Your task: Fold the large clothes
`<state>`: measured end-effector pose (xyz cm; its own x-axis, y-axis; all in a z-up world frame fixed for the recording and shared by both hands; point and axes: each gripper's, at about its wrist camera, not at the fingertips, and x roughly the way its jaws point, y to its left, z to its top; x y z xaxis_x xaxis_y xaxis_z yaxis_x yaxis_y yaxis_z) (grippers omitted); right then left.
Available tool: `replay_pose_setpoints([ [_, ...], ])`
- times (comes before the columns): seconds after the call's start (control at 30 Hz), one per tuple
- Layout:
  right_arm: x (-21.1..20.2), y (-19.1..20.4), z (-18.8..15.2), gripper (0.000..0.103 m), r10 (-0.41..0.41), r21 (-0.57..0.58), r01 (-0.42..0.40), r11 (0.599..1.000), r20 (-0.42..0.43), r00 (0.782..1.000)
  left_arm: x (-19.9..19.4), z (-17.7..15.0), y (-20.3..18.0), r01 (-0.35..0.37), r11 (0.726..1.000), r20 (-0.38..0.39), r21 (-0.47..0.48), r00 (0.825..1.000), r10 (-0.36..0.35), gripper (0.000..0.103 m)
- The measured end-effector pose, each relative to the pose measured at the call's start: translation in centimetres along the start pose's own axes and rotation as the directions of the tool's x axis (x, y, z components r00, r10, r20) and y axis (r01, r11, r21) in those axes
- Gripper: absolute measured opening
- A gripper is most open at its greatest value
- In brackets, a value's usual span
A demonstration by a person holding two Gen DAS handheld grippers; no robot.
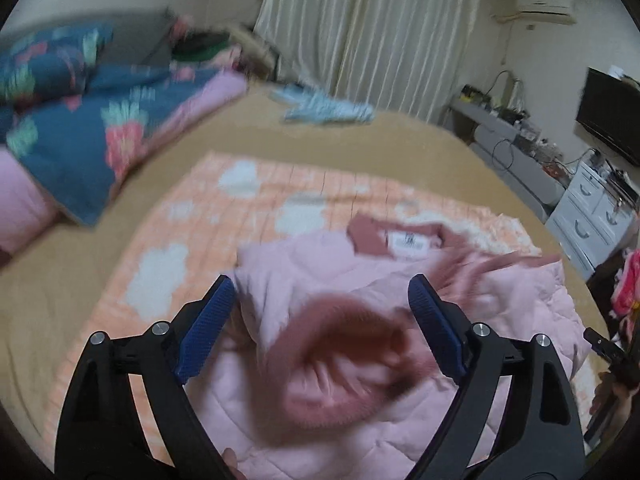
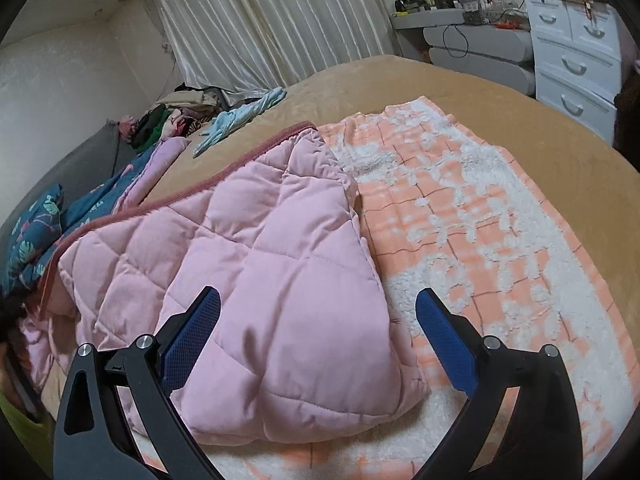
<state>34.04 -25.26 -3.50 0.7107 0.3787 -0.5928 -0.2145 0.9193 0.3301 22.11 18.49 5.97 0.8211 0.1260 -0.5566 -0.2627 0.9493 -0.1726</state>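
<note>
Pink quilted jacket (image 2: 248,280) lies on the orange-and-white blanket (image 2: 500,240), its long axis running away up-left from your right gripper (image 2: 318,312). Both grippers stand open and empty; your left gripper (image 1: 322,296) hangs directly over it, nearest the collar (image 1: 400,236).

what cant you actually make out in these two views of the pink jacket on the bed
- Left wrist view: the dark pink cuff between the open left gripper's fingers is motion-blurred; contact unclear.
- Left wrist view: the white label at the collar is too small to read.
- Right wrist view: the pink quilted jacket runs off the left edge, hiding its sleeves.
</note>
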Motion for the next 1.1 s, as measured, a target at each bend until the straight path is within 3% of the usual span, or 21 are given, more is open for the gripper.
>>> replay_pose_setpoints([
  [0.07,-0.6,0.1,0.1,0.098,-0.012,-0.014,0.012,1.0,0.016,1.0,-1.4,0.5,-0.3,-0.01,1.0,0.038,0.019,0.999,0.009,0.091],
  [0.27,-1.8,0.5,0.0,0.099,-0.05,-0.085,0.053,0.995,0.043,0.998,-2.5,-0.4,2.1,-0.059,0.998,0.035,-0.032,0.998,0.06,0.093],
  [0.5,-1.5,1.2,-0.9,0.099,-0.057,-0.168,0.064,0.984,0.048,0.997,0.0,-5.5,5.9,-0.09,0.992,-0.083,-0.091,0.993,0.082,0.093],
  [0.73,0.7,2.0,-2.1,0.099,-0.054,-0.253,0.057,0.966,0.018,0.998,3.5,-10.0,7.4,-0.023,0.988,-0.219,-0.154,0.976,-0.012,0.093],
  [0.83,1.8,2.0,-2.9,0.099,-0.067,-0.273,0.068,0.96,0.014,0.998,4.6,-10.9,6.9,-0.021,0.987,-0.235,-0.158,0.972,-0.017,0.094],
  [0.93,2.3,1.6,-3.8,0.098,-0.053,-0.26,0.061,0.964,0.038,0.998,5.4,-11.3,5.9,-0.057,0.992,-0.227,-0.113,0.973,0.03,0.092],
  [0.97,2.4,1.5,-4.0,0.097,-0.052,-0.257,0.061,0.965,0.042,0.998,5.4,-11.2,5.7,-0.057,0.992,-0.219,-0.108,0.975,0.032,0.076],
  [1.0,2.5,1.5,-4.0,0.082,-0.044,-0.255,0.053,0.965,0.041,0.998,5.3,-11.1,5.2,-0.047,0.993,-0.208,-0.106,0.978,0.024,0.063],
  [1.03,2.6,1.6,-4.1,0.071,-0.033,-0.251,0.041,0.967,0.035,0.999,5.2,-10.9,4.9,-0.056,0.994,-0.198,-0.095,0.98,0.036,0.042],
  [1.1,2.8,2.3,-4.2,0.041,-0.056,-0.27,0.062,0.961,0.029,0.998,5.0,-10.3,3.7,-0.079,0.996,-0.168,-0.048,0.983,0.07,0.025],
])
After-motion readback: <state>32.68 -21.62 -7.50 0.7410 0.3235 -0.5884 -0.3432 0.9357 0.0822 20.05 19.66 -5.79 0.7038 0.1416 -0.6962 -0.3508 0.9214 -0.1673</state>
